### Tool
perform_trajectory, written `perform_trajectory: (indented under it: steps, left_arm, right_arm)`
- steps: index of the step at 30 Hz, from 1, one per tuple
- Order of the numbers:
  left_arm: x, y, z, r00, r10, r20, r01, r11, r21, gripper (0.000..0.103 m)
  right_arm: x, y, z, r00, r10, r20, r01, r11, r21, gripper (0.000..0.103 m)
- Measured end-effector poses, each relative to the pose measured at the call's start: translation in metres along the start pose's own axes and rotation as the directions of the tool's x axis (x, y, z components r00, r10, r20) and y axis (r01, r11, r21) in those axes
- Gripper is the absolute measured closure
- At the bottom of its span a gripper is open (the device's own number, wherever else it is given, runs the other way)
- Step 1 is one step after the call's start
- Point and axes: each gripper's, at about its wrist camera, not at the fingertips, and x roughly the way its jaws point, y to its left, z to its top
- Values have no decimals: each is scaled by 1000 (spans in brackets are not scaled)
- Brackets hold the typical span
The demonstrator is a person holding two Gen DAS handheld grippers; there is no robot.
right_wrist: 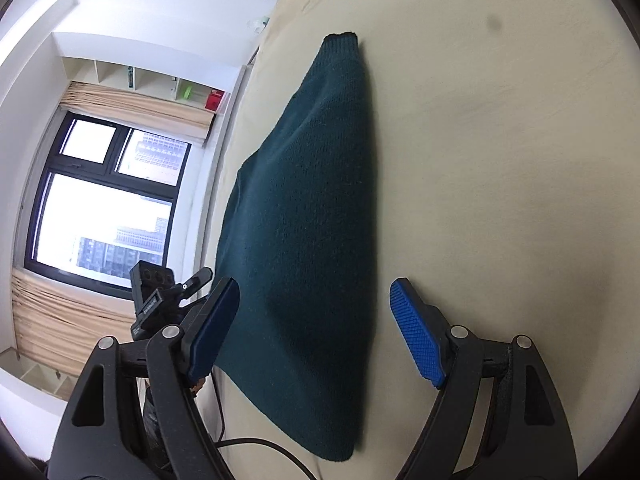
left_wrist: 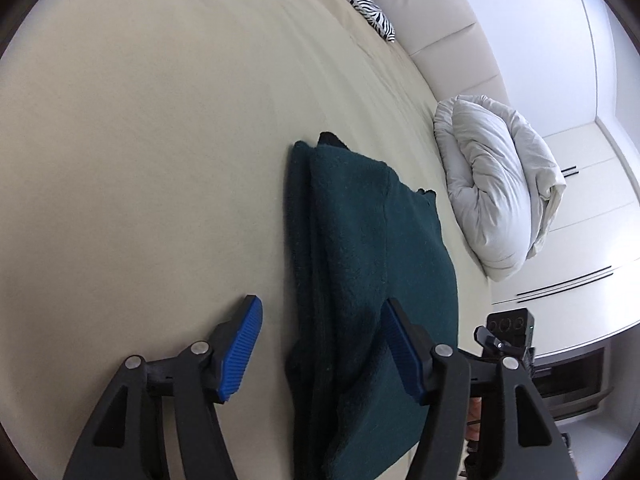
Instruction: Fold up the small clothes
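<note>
Now: folded dark green sweater [left_wrist: 360, 264] lies flat on beige bedsheet [left_wrist: 140, 140]; left gripper [left_wrist: 320, 344] and right gripper [right_wrist: 316, 328] both hover over its near end, jaws apart, nothing clamped

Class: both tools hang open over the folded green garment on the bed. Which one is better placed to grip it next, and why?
Probably the left tool: its open fingers straddle the green garment's thick folded edge. The right tool frames only flat cloth.
</note>
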Motion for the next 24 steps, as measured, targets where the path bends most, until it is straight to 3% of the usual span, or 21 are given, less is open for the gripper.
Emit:
perform_trajectory:
  steps: [4,8,10,12,13,14,17,21,24]
  left_arm:
    - [13,-2,8,997,-54,-52,52,998,-28,39]
    - [31,-10,12,990,-105,-98,99,993,-60,40]
    - [37,-16,11,991,-96,-97,91,994,-54,40]
    - [39,-18,10,992,-82,-91,78,996,-46,47]
    - [40,-17,10,994,-68,-90,64,997,-42,57]
    - [41,-15,9,994,-58,-89,54,997,-46,65]
    - [37,-12,7,994,-69,-81,65,997,-49,74]
    - [25,-34,-4,999,-8,-52,9,1000,17,77]
    - [8,-55,-19,999,14,-38,-11,996,84,77]
  right_arm:
    - [4,-1,1,999,36,-16,-36,999,7,25]
    - [4,2,-6,999,2,-37,-3,1000,-19,25]
    - [8,3,-5,999,-18,-50,17,1000,-18,25]
    - [15,8,-3,997,-46,-59,45,999,-21,27]
    - [17,11,-3,996,-68,-65,66,997,-31,28]
    - [19,14,-4,993,-97,-68,94,995,-45,33]
    - [15,16,-12,989,-132,-63,128,990,-57,45]
    - [2,24,-18,987,-158,-32,155,985,-71,59]
    - [-15,41,-34,983,-183,-4,182,977,-112,63]
